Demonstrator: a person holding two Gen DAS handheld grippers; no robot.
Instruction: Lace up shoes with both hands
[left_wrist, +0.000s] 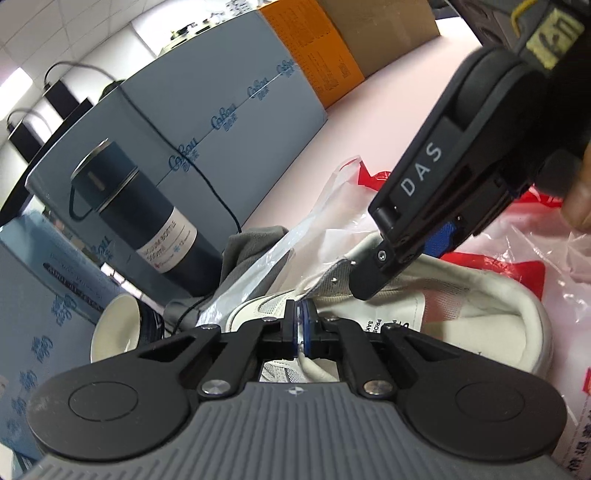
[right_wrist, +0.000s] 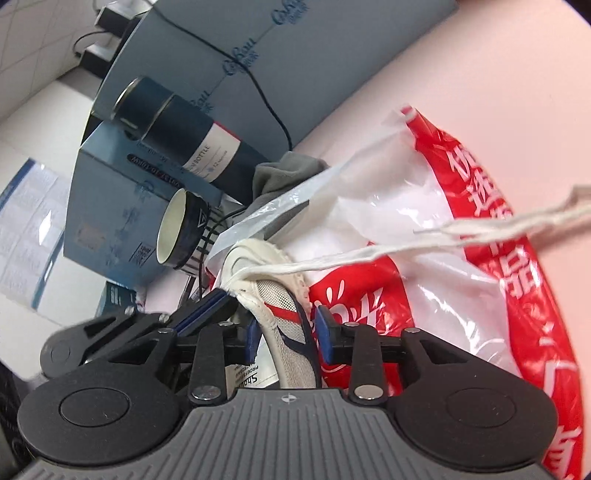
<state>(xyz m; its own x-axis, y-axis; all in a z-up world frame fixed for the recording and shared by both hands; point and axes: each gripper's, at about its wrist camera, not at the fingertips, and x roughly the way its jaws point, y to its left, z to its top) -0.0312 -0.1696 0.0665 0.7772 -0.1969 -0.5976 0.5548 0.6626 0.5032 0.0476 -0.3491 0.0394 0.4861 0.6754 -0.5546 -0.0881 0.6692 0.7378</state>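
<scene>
A white mesh sneaker (left_wrist: 461, 306) lies on a red-and-white plastic bag (left_wrist: 524, 236). My left gripper (left_wrist: 300, 325) is shut on the white shoelace (left_wrist: 312, 363) at the shoe's front. My right gripper (left_wrist: 364, 284) comes in from the upper right, its fingertip on the shoe's tongue (left_wrist: 332, 280). In the right wrist view, my right gripper (right_wrist: 288, 334) is closed on the shoe's side wall with red and navy stripes (right_wrist: 291, 328). The free white lace (right_wrist: 369, 256) stretches away to the right. The left gripper's fingers (right_wrist: 201, 308) pinch the lace at the eyelets.
A dark blue vacuum bottle (left_wrist: 147, 218) and a paper cup (left_wrist: 118, 328) lie at the left beside a grey cloth (left_wrist: 251, 243). Grey-blue boxes (left_wrist: 207, 110) and an orange box (left_wrist: 314, 48) stand behind. The pink table (left_wrist: 369, 122) extends at the back right.
</scene>
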